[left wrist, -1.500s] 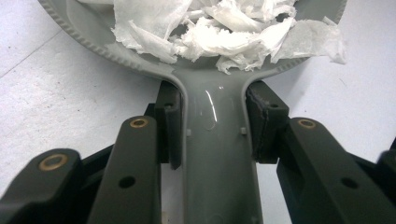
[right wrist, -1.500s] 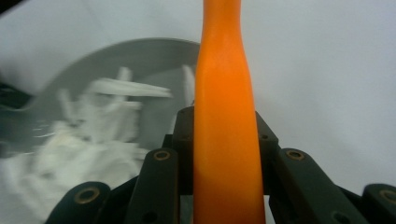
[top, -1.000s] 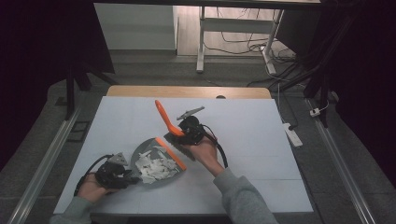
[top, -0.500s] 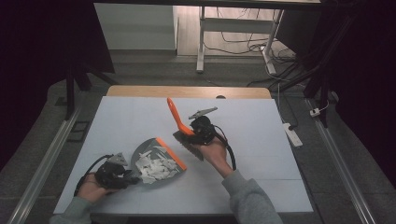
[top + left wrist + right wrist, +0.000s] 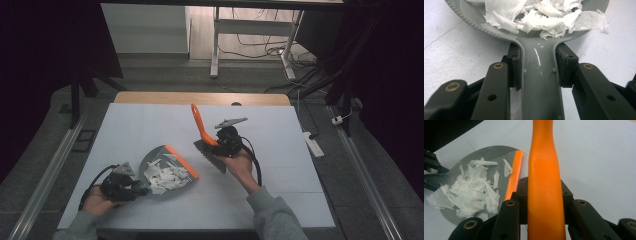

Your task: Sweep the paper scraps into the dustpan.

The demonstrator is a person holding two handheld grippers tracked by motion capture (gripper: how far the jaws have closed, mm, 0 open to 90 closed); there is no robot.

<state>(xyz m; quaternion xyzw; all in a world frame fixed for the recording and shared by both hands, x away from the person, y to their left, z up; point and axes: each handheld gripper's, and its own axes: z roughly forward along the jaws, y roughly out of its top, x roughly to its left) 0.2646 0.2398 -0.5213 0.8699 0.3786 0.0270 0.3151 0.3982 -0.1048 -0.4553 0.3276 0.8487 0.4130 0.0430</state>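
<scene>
Grey dustpan, loaded with torn white paper, lies near-left on the counter; my left gripper fingers clamp its handle. To its right, my right gripper fingers clamp the orange-handled brush, bristles apart from the pan.

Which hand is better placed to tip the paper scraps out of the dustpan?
Left. The left hand-held gripper is shut on the dustpan handle, scraps inside. The right hand-held gripper holds the brush.
</scene>
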